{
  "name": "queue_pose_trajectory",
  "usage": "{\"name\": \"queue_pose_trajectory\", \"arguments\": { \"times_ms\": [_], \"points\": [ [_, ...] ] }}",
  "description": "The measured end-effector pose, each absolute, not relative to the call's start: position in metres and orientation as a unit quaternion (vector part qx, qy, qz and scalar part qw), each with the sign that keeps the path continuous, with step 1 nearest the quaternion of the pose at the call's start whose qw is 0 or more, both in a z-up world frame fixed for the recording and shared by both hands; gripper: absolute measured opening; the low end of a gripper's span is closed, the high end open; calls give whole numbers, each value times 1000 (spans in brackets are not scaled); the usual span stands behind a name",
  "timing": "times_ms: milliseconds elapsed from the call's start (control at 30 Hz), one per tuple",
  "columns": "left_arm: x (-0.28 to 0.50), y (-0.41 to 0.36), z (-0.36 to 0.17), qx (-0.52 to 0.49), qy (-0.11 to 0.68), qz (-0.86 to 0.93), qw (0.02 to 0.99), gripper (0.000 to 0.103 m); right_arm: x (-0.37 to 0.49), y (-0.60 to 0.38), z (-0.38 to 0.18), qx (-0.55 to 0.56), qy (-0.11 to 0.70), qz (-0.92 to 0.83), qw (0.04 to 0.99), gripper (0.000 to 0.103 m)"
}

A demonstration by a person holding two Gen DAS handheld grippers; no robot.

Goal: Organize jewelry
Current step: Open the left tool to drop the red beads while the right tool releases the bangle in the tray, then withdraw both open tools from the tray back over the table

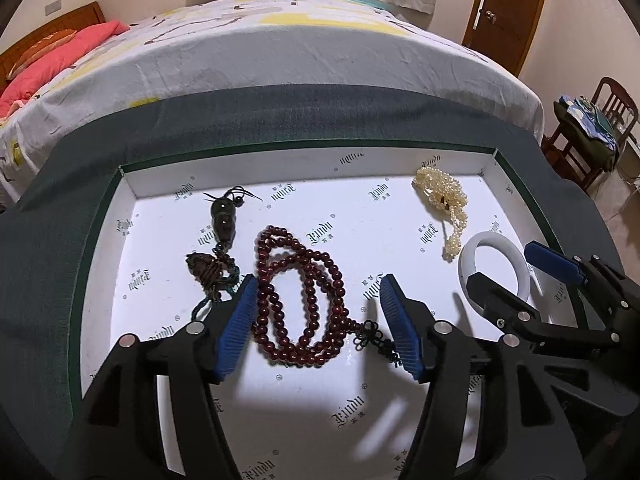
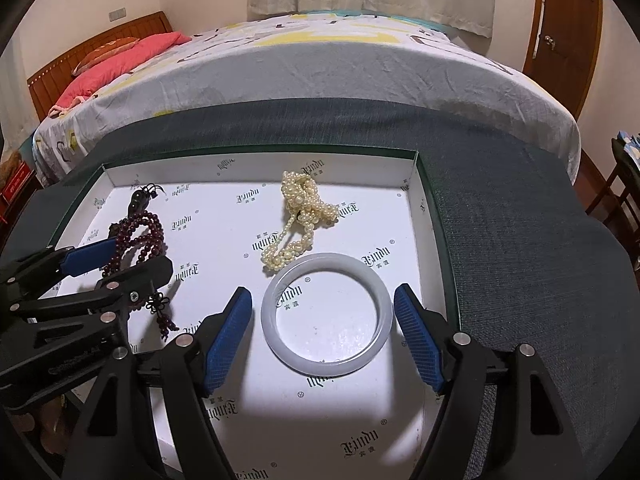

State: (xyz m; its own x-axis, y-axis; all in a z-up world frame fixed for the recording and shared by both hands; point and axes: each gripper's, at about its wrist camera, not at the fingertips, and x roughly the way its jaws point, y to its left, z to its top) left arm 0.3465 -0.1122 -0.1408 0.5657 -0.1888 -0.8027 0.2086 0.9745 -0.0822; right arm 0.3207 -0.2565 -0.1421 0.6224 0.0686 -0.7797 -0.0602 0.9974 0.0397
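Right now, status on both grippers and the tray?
Left gripper open, astride red bead necklace. Right gripper open around white bangle, not touching. Pearl strand close behind bangle.

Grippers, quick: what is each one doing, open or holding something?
Left gripper: open, dark red bead necklace lying between, not gripped.
Right gripper: open around the white bangle, not gripping.

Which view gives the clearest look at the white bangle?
The right wrist view: the white bangle lies whole and flat in the tray, centred between the open right gripper fingers, with a gap on each side. In the left wrist view, the right gripper hides much of the bangle's ring.
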Motion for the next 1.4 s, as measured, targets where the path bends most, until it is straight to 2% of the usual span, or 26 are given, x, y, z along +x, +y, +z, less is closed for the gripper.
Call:
{"name": "queue_pose_trajectory", "arguments": {
  "times_ms": [467,1000,1400],
  "points": [
    [306,-93,-91,21,383,-101,918,77,287,-261,-101,28,387,26,921,71],
    [235,-52,-30,0,318,-78,945,79,218,-254,-57,34,343,28,938,71],
    [171,-39,-52,-6,336,-59,940,79,154,-254,-74,41,344,17,938,71]
  ]
}}
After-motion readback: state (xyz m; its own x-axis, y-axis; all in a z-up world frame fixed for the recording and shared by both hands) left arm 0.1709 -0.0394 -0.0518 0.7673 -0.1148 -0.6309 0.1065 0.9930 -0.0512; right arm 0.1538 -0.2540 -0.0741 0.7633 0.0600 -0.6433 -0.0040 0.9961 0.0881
